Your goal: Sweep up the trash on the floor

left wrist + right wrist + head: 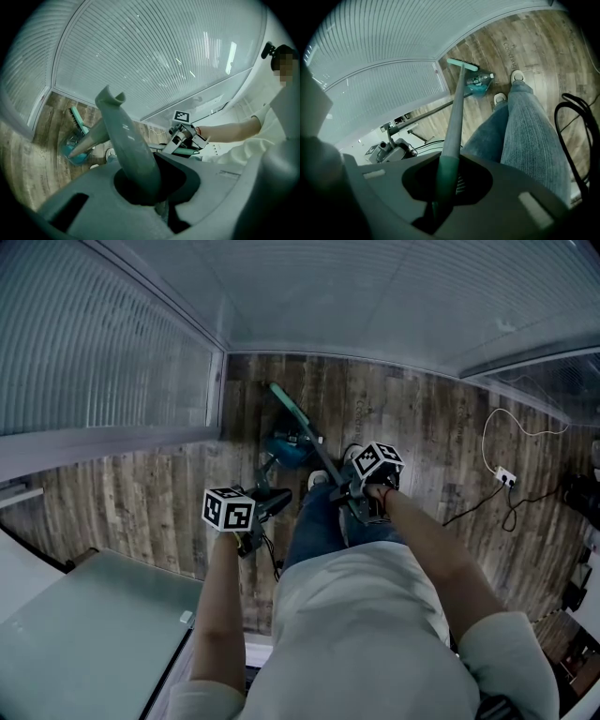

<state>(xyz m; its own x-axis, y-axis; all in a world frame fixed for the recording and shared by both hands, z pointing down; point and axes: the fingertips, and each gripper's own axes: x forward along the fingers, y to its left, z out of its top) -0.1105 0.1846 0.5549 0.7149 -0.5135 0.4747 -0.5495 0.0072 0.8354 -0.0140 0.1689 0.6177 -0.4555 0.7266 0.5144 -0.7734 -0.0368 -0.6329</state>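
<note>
The left gripper [261,514] is clamping shut on the grey dustpan handle [124,140], and the right gripper [352,495] is gripping the broom [454,117]. Well ahead of both, the teal dustpan [286,448] is sitting on the floor [422,427] near the person's shoes [500,98], with the broom head [291,409] just beyond it.

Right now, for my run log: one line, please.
left gripper shut on dustpan handle | right gripper shut on broom handle | dustpan on floor

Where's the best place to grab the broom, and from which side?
Grab the broom by its green top grip, from above: the thin stick slants up from the brush head on the floor. The right gripper is shut there.
</note>
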